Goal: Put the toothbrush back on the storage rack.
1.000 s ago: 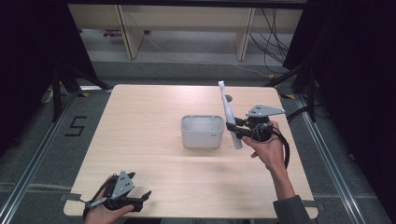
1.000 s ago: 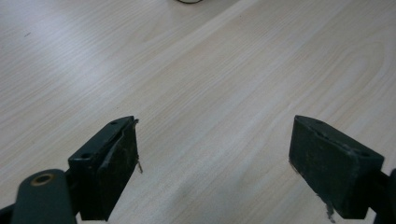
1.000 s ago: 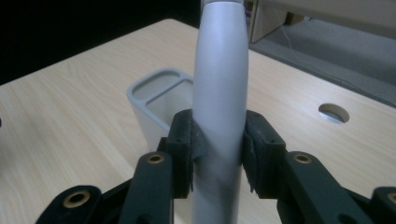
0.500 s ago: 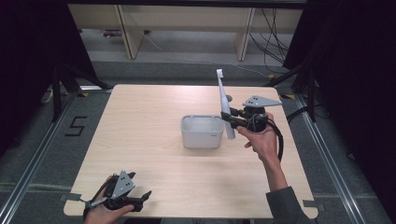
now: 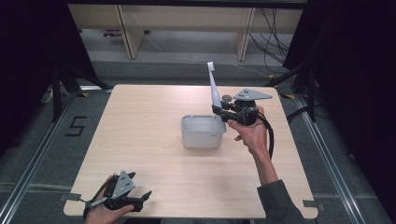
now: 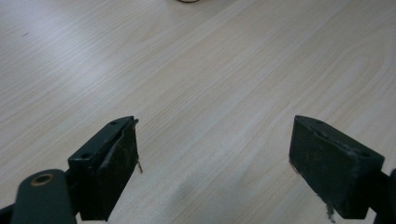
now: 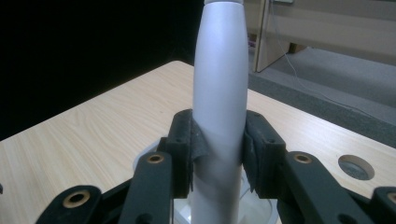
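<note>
My left gripper point(image 5: 140, 199) rests at the near left corner of the desk point(image 5: 140, 135), well apart from everything else. In the left gripper view its jaws stand spread wide, with bare wood between them and nothing held.

Farther in, right of the desk's centre, stands the white container point(image 5: 201, 132), a small open rectangular tub. My right hand point(image 5: 250, 135) comes in from the near right edge and carries my right gripper point(image 5: 215, 110) just above the tub's far right corner.

My right gripper is pinching the white toothbrush point(image 5: 214, 91). In the right gripper view both pads press against opposite sides of the thick grey-white handle point(image 7: 219, 93), low on its length. The handle's lower end passes down between the jaws, and the rim of the white container shows directly beneath it. Whether the handle's end touches the container, I cannot tell.

From the grip, the toothbrush rises nearly upright, tilted slightly toward the far left, and its head point(image 5: 210, 66) stands past the far edge of the desk in the high view.
</note>
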{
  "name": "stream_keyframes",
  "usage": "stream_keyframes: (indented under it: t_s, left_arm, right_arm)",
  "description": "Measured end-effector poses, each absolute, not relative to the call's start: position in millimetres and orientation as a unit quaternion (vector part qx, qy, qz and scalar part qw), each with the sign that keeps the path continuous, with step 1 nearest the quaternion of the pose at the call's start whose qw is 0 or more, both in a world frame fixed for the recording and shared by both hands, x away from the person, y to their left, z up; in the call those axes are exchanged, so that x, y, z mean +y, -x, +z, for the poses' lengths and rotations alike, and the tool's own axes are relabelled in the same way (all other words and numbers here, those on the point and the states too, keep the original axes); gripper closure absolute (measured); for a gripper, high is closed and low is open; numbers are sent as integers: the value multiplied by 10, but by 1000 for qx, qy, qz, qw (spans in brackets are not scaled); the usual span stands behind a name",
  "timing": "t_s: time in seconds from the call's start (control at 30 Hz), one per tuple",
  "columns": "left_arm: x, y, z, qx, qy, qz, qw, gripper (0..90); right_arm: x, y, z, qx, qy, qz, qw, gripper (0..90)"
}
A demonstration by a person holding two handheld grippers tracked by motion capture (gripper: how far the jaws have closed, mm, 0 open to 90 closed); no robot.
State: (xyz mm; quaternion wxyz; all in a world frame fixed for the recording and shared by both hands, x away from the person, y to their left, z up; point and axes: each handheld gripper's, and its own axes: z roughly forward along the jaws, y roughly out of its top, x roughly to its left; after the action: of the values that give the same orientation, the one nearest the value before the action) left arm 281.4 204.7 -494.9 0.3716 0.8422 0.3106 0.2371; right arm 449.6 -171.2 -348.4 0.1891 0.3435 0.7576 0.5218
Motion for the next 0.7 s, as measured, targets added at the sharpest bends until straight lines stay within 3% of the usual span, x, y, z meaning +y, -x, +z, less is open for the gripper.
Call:
stream_keyframes:
  t_s: [0.7]
  left_arm:
    - [2046,-2810,-4949,313,-842,235,372,151]
  right_arm:
    - [-1435,-4717,-3516,753,-338,530,195,668]
